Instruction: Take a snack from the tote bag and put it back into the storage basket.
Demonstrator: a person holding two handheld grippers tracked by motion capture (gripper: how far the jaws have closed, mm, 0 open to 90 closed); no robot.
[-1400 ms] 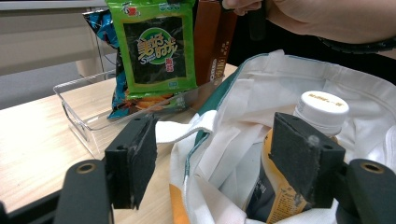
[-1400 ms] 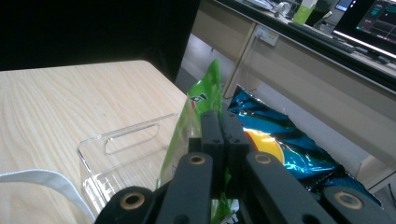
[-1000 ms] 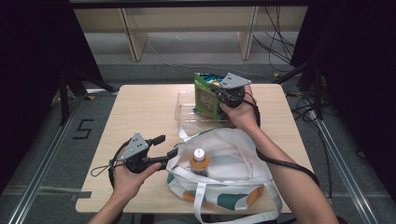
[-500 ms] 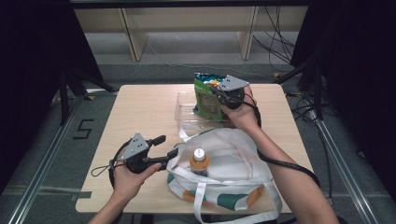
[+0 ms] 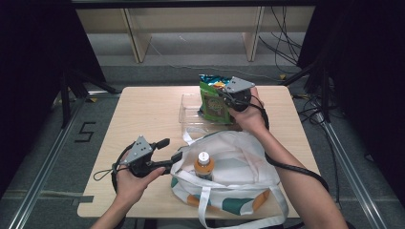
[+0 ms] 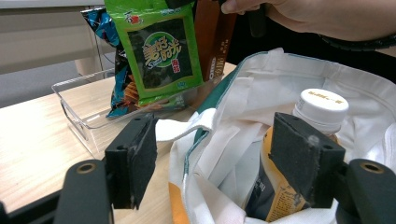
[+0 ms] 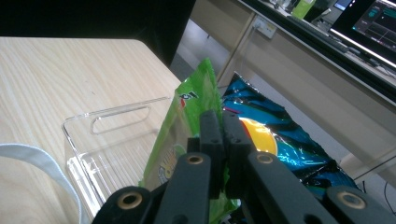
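Note:
My right gripper (image 5: 221,97) is shut on the top edge of a green snack packet (image 5: 213,103), which hangs over a clear plastic tray (image 5: 187,109) at the table's far side. In the right gripper view the jaws (image 7: 218,125) pinch the green packet (image 7: 186,122) flat. A white tote bag (image 5: 241,157) lies at the near side with an orange-labelled bottle (image 5: 204,165) standing inside. My left gripper (image 5: 170,150) is open at the bag's left rim. In the left gripper view the bag's rim (image 6: 187,128) and the bottle (image 6: 322,106) lie between the wide pads without touching them.
A blue crisp packet (image 5: 209,78) stands in the tray behind the green one, and a brown packet (image 6: 213,39) shows beside it. The bag's straps (image 5: 204,202) trail toward the near table edge. Bare tabletop (image 5: 143,112) spreads left of the tray.

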